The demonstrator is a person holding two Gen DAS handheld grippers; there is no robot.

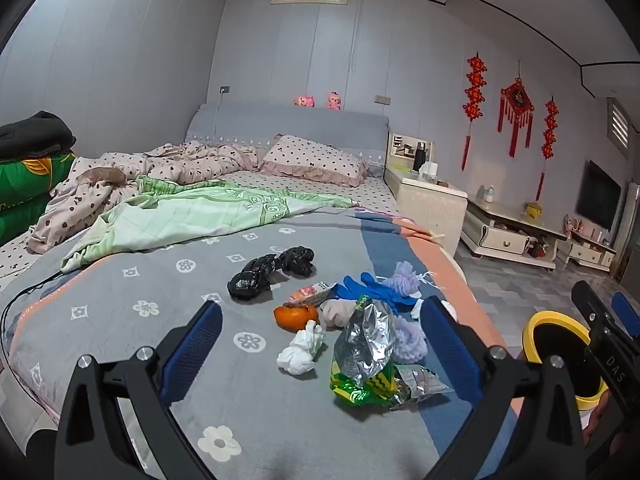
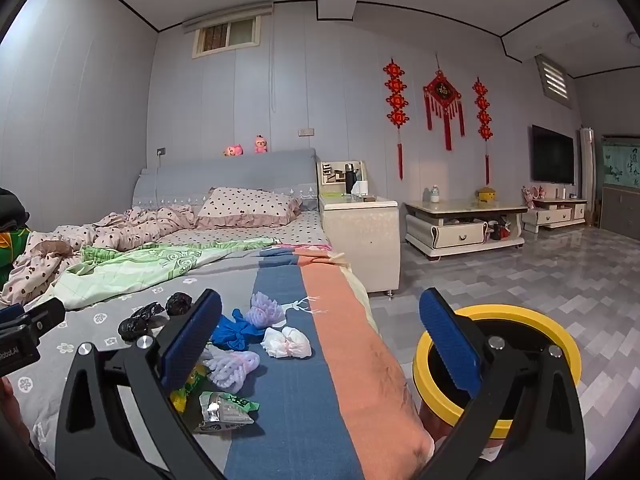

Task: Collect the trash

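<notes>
Litter sits low in the frame on the bed, between the wide-apart, empty left claw and right claw; a slippery snack bag may slide aside, missing the yellow-rimmed bin on the floor at lower right.

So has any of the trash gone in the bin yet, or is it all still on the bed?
Nothing looks done yet. The yellow-rimmed bin by the bed shows only a dark inside. Both the left gripper and right gripper are open and hold nothing. Left to collect: the snack wrapper, crumpled tissue, black bags, orange peel and blue glove.
</notes>
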